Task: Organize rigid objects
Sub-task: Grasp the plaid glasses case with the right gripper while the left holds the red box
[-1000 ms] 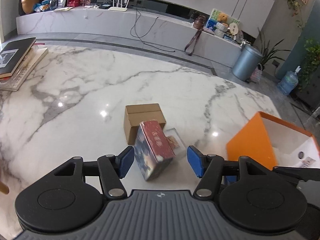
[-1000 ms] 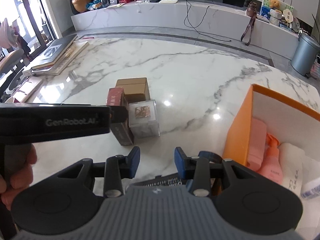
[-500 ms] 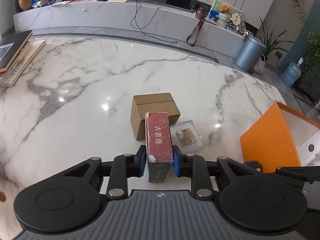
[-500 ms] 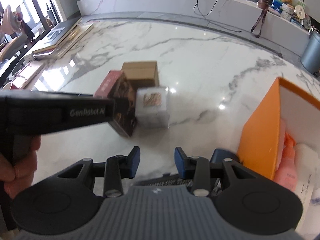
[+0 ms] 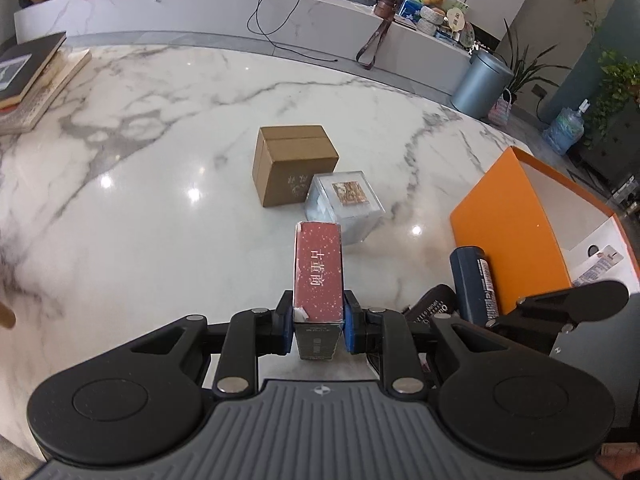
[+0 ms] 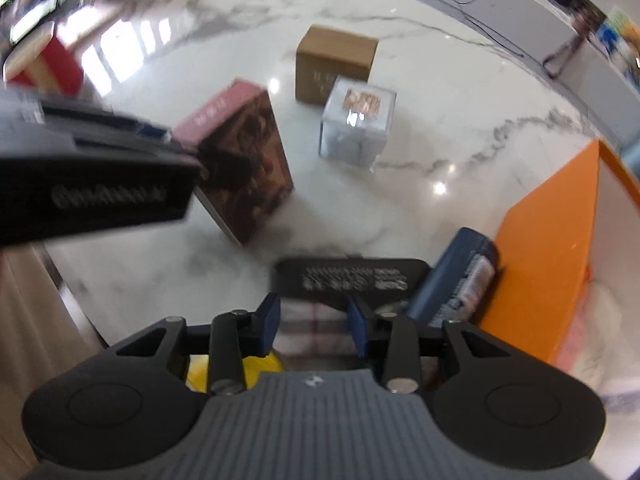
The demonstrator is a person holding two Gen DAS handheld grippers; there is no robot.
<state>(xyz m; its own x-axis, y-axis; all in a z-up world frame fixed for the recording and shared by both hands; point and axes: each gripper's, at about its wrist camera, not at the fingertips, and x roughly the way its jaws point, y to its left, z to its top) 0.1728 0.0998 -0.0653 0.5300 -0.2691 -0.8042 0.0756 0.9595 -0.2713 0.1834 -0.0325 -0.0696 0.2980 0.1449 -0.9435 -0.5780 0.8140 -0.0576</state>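
Observation:
My left gripper (image 5: 316, 326) is shut on a red patterned box (image 5: 318, 272) and holds it tilted above the marble table (image 5: 140, 208). The same box shows in the right wrist view (image 6: 244, 160), with the left gripper's arm (image 6: 92, 188) at left. A brown cardboard box (image 5: 294, 164) and a clear cube box (image 5: 344, 204) stand beyond it. My right gripper (image 6: 314, 326) is open and empty, above a black case (image 6: 348, 280) and a dark blue bottle (image 6: 456, 276).
An orange box (image 5: 508, 228) with white contents stands at right, also seen in the right wrist view (image 6: 552, 248). Books (image 5: 28, 76) lie stacked at the far left. The table's near edge runs under the right gripper. The right view is motion-blurred.
My left gripper closed on the red box and lifted it back from beside the other two boxes. My right gripper pulled back toward the near table edge, staying open.

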